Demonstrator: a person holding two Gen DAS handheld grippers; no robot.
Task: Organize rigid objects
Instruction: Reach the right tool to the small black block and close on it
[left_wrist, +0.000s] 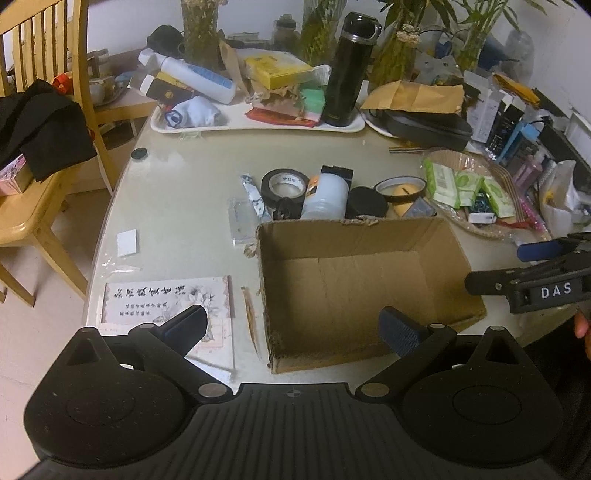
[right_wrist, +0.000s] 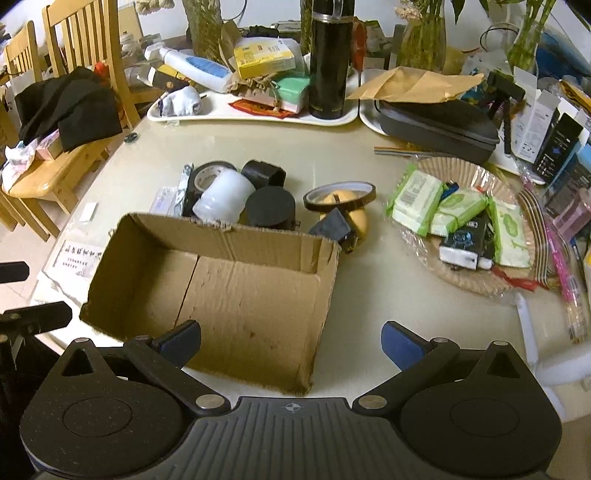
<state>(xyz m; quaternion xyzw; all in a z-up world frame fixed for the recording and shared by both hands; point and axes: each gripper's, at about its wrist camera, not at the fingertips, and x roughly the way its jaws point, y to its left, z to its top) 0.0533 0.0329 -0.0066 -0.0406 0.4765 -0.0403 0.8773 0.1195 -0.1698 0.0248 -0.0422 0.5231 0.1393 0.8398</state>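
Observation:
An open cardboard box (left_wrist: 362, 291) (right_wrist: 229, 295) lies on the table with nothing inside. Just behind its far wall sits a cluster: a black tape roll (left_wrist: 284, 186) (right_wrist: 207, 173), a white cylinder (left_wrist: 327, 197) (right_wrist: 227, 197), a black round container (left_wrist: 367, 203) (right_wrist: 271, 210), a thin tape ring (left_wrist: 400, 186) (right_wrist: 340, 194) over a yellow object (right_wrist: 356, 218), and a small black block (right_wrist: 264, 173). My left gripper (left_wrist: 293, 328) hovers open at the box's near edge. My right gripper (right_wrist: 291, 341) is open too, over the box's near right corner; it shows from the side (left_wrist: 524, 269).
A white tray (left_wrist: 258, 125) holds a black thermos (left_wrist: 349, 70), boxes and bottles at the back. A wicker plate (right_wrist: 472, 229) of wipe packs lies right. A printed card (left_wrist: 166, 306) lies left of the box. Wooden chairs (left_wrist: 44, 147) stand left. A black case (right_wrist: 439, 125) sits back right.

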